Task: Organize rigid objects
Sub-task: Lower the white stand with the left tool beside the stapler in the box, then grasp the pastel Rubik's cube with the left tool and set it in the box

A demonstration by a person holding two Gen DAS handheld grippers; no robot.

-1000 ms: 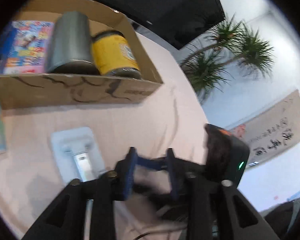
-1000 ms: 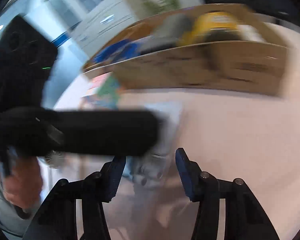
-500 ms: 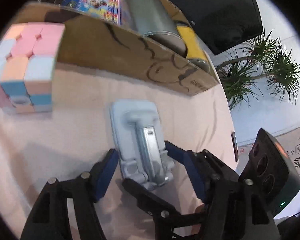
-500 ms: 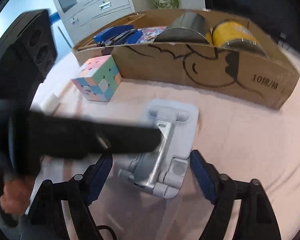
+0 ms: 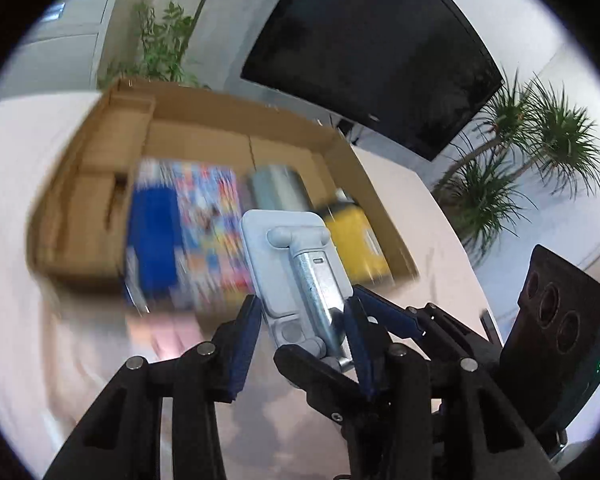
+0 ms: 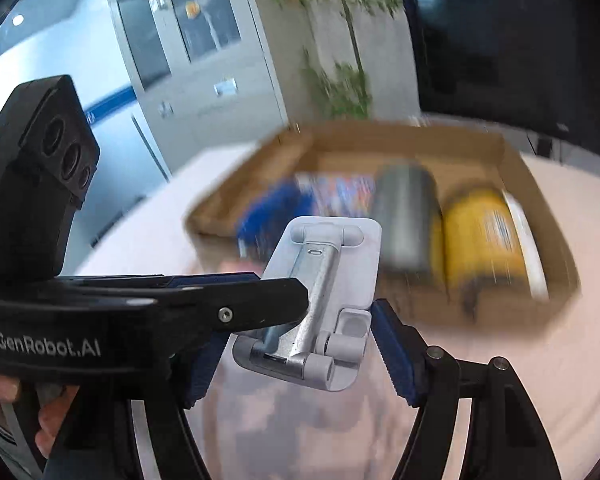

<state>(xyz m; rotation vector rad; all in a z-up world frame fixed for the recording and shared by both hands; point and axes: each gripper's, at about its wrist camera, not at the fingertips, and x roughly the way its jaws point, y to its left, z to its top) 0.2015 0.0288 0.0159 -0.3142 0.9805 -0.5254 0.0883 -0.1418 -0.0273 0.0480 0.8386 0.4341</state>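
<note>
Both hand-held grippers clamp the grey phone stand (image 5: 296,276) above the counter (image 6: 520,360), near the cardboard box (image 5: 100,184): the left hand-held gripper (image 5: 300,324) grips its sides; the right hand-held gripper (image 6: 296,344) pinches its hinged end.
</note>
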